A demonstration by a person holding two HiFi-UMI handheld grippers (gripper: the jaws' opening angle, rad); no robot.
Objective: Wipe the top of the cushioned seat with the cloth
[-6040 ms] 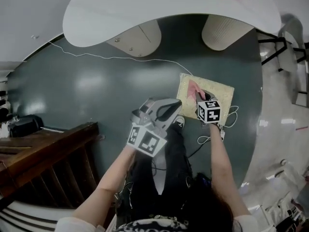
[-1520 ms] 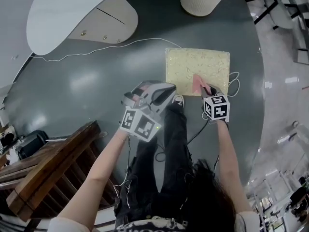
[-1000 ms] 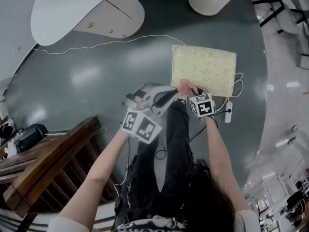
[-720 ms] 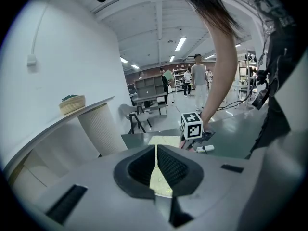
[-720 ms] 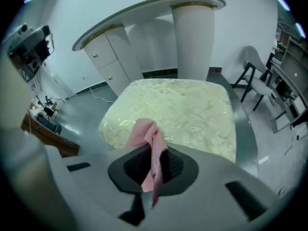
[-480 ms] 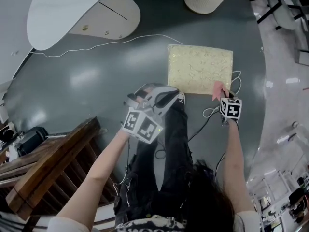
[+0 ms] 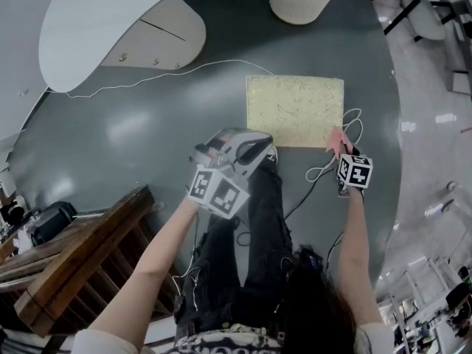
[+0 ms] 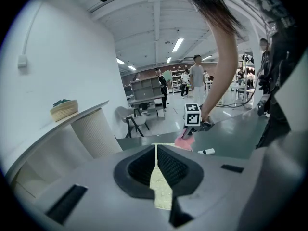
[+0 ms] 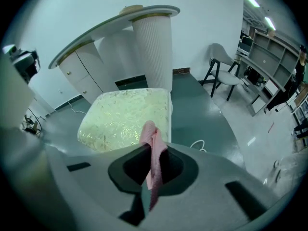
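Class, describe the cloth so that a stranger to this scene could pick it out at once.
Find the pale yellow seat on the dark green floor. By its near right corner, the right gripper is shut on a small cloth, the only pink thing among white cables.

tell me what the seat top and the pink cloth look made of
Seat top: apparently pale yellow-green fabric over padding, slightly glossy; light glints off its tangled pattern, edges look rounded. Cloth: thin soft pink textile, matte; it creases and hangs limp. Exact fibres cannot be told.
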